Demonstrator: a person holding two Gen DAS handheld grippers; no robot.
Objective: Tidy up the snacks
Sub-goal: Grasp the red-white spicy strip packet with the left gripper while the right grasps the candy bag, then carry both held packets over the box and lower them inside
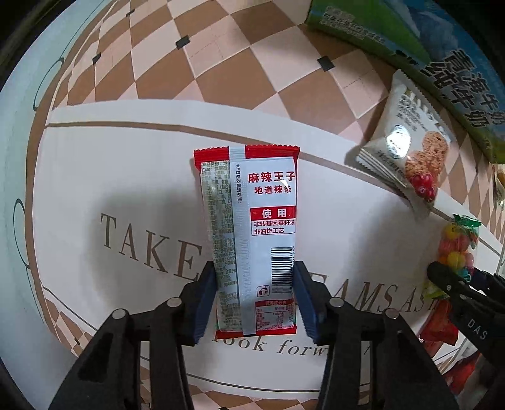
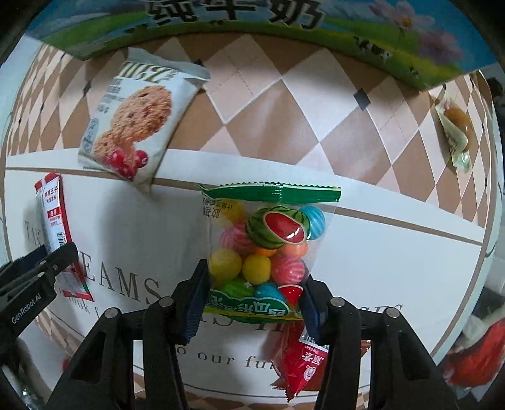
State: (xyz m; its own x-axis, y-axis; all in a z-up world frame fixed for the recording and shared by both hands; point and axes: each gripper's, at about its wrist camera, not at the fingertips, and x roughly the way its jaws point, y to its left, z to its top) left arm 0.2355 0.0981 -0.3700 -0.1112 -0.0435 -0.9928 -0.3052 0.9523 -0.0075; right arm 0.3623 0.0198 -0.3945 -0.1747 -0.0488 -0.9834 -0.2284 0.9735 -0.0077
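My left gripper (image 1: pixel 255 296) is shut on a red and white spicy-strip packet (image 1: pixel 252 227), holding it by its lower end above the white table mat (image 1: pixel 126 189). My right gripper (image 2: pixel 254 299) is shut on a clear bag of coloured gum balls (image 2: pixel 265 249) with a green top seal. That bag also shows at the right edge of the left wrist view (image 1: pixel 457 249), and the strip packet shows at the left of the right wrist view (image 2: pixel 53 214). A white cookie packet (image 2: pixel 132 120) lies on the mat's far edge, also in the left wrist view (image 1: pixel 407 154).
A green and blue milk carton box (image 2: pixel 252 28) stands at the back. A red snack packet (image 2: pixel 300 356) lies under the right gripper. A small packet with a brown sweet (image 2: pixel 456 126) lies at the far right. The tablecloth (image 1: pixel 221 63) is brown and pink checked.
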